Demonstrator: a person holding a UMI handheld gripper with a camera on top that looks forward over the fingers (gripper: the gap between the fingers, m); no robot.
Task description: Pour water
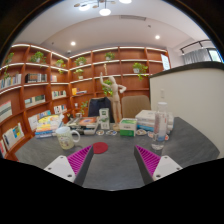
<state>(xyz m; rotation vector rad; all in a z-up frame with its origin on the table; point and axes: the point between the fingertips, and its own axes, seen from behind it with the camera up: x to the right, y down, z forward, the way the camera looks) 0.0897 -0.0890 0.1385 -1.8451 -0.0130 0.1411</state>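
The gripper (pixel 111 163) sits at 6 o'clock, nearest the camera, with its two fingers spread wide apart and nothing between them. The left magenta pad (pixel 79 160) and the right magenta pad (pixel 149 161) face each other across bare grey tabletop; neither touches any object. No hand or arm shows, so the holder's pose cannot be told.

The fingers hover over a grey table (pixel 115 165) that runs away toward 12 o'clock. Just ahead of the left finger, at about 11 o'clock from it, lies a small red disc (pixel 100 147) flat on the surface. Further out at 10 o'clock stands a pale teapot (pixel 66 135) with a handle. Beyond the right finger, at roughly 1 o'clock, a clear plastic bottle (pixel 162 119) stands upright, and near its foot is a small clear cup (pixel 157 143). Along the table's far edge lie boxes and packets, among them a green box (pixel 127 126) near the middle; their labels are too small to read.

Behind the table, wooden bookshelves (pixel 40 85) curve around from 9 o'clock to 1 o'clock, filled with books and a few plants. A person (pixel 110 96) stands by the shelves near 12 o'clock. Round ceiling lights (pixel 105 11) shine overhead, and a window shows at 2 o'clock.
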